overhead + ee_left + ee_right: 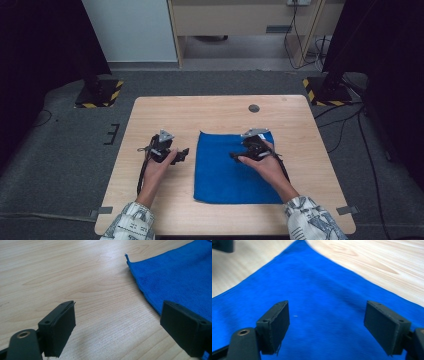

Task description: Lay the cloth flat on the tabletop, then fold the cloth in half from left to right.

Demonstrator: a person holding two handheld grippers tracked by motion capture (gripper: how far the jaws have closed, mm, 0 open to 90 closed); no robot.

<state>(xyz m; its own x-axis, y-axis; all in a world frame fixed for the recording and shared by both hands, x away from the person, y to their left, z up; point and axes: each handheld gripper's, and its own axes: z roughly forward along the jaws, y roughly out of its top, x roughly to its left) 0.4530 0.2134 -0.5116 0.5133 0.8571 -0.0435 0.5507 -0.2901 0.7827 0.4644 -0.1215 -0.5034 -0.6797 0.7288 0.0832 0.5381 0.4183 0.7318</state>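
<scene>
Though grippers hover near blue cloth (235, 170), no readable writing.

Blue cloth (180, 277) runs off the frame's right edge.

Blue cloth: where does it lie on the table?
In the high view the blue cloth lies flat right of centre on the table, under the right gripper.

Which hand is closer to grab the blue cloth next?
Probably the right. The right gripper hangs over the cloth with its jaws open and blue fabric beneath them. The left gripper is also open, but sits over bare table beside the cloth's edge.
</scene>
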